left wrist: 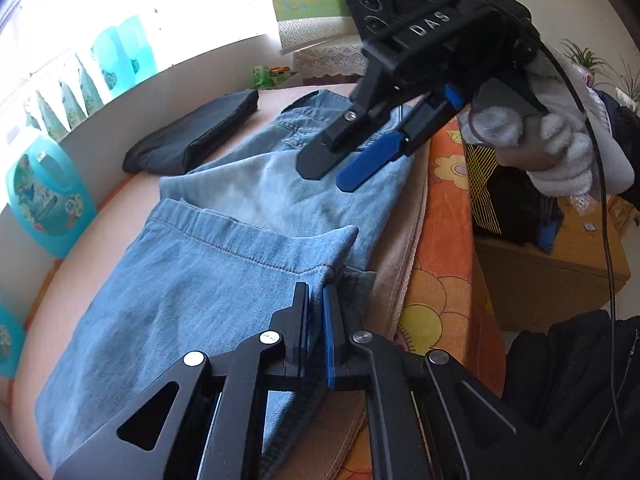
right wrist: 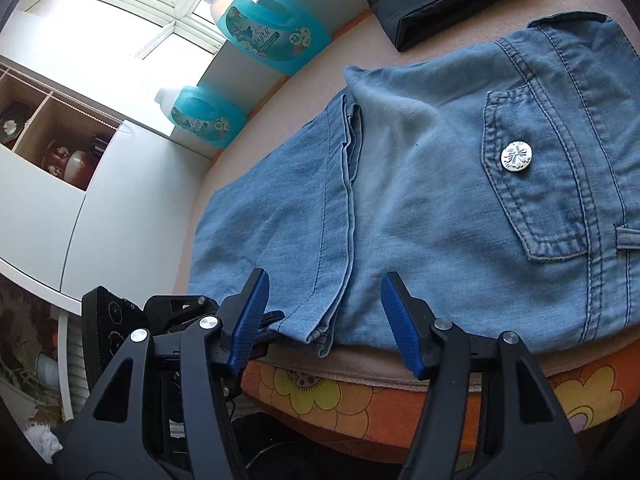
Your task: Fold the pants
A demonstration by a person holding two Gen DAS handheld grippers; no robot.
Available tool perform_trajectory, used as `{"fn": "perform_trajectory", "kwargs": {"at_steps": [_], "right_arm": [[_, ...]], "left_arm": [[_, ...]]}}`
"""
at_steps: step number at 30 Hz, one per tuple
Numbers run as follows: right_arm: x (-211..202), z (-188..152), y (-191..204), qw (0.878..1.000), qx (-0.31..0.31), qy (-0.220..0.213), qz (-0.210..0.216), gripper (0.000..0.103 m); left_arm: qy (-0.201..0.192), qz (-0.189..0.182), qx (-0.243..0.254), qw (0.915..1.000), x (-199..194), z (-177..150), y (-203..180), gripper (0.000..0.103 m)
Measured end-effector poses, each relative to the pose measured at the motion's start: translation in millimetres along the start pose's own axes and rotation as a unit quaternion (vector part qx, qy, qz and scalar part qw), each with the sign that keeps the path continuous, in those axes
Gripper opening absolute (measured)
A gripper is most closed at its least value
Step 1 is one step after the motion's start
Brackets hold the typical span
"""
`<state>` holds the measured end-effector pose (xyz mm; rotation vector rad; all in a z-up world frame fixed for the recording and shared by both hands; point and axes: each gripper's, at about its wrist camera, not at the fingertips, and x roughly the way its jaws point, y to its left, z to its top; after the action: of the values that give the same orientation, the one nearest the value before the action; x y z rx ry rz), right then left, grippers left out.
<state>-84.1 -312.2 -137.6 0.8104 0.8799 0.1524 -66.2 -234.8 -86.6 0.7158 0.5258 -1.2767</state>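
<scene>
Light blue denim pants lie on a pink pad, with one leg folded back over the seat. My left gripper is shut on a corner of the leg hem at the pad's near edge. My right gripper, held by a hand in a white glove, hovers open above the waist end. In the right wrist view the pants show a back pocket with a white button. The right gripper stands wide over the hem fold, touching nothing. The left gripper pinches that hem from the left.
A folded dark garment lies at the pad's far side. Turquoise detergent bottles line the windowsill. An orange flowered sheet hangs over the front edge. A wooden box stands to the right.
</scene>
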Motion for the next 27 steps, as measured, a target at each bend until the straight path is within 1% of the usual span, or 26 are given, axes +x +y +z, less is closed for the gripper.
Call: {"fn": "perform_trajectory", "kwargs": {"at_steps": [2,3,6,8,11,14,19,20,21,22,23,25,27], "right_arm": [[1.0,-8.4,1.6,1.0,-0.001,0.004,-0.003,0.049],[2.7,-11.2,2.8,1.0,-0.002,0.006,-0.004,0.048],[7.5,-17.9,1.2,1.0,0.008,0.015,0.003,0.046],[10.3,-22.0,0.7,1.0,0.012,0.013,-0.002,0.046],[12.8,-31.3,-2.7,1.0,0.022,0.017,0.002,0.046],[17.7,-40.0,-8.2,0.999,0.04,0.027,0.012,0.046],[26.4,-42.2,-11.0,0.998,0.052,0.033,0.019,0.046],[28.5,-42.6,-9.6,0.998,0.051,0.035,0.021,0.046],[30.6,-43.0,-6.9,0.998,0.047,0.038,0.021,0.046],[32.4,-43.5,-4.7,0.998,0.044,0.039,0.021,0.045],[33.7,-43.7,-3.2,0.998,0.044,0.04,0.021,0.04],[36.8,-42.1,-1.4,0.998,0.044,0.04,0.019,0.037],[40.9,-40.6,-0.9,0.998,0.047,0.041,0.017,0.032]], "left_arm": [[-0.005,0.003,0.006,1.0,-7.4,-2.1,0.3,0.004],[-0.003,0.001,0.01,0.9999,-9.2,-3.7,-0.6,0.004],[0.009,0.009,0.04,0.9991,-6.1,-9.9,-11.5,0.004],[0.009,0.02,0.048,0.9986,-4.3,-11.3,-16.4,0.004],[0.002,0.025,0.041,0.9988,-4.2,-10.1,-15.7,0.004],[0.006,0.022,0.043,0.9988,-3.4,-11.9,-14.8,0.004],[0.005,0.03,0.043,0.9986,-5.1,-12.1,-16.0,0.005],[0.008,0.032,0.043,0.9985,-4.3,-13.0,-15.1,0.008],[0.013,0.035,0.046,0.9983,-3.0,-14.3,-14.7,0.008],[0.015,0.036,0.046,0.9982,-2.6,-15.4,-14.4,0.008],[0.014,0.033,0.045,0.9983,-3.2,-16.3,-14.1,0.008],[0.012,0.034,0.045,0.9983,-4.7,-17.0,-14.2,0.007],[0.008,0.032,0.041,0.9986,-6.4,-16.4,-13.0,0.006]]}}
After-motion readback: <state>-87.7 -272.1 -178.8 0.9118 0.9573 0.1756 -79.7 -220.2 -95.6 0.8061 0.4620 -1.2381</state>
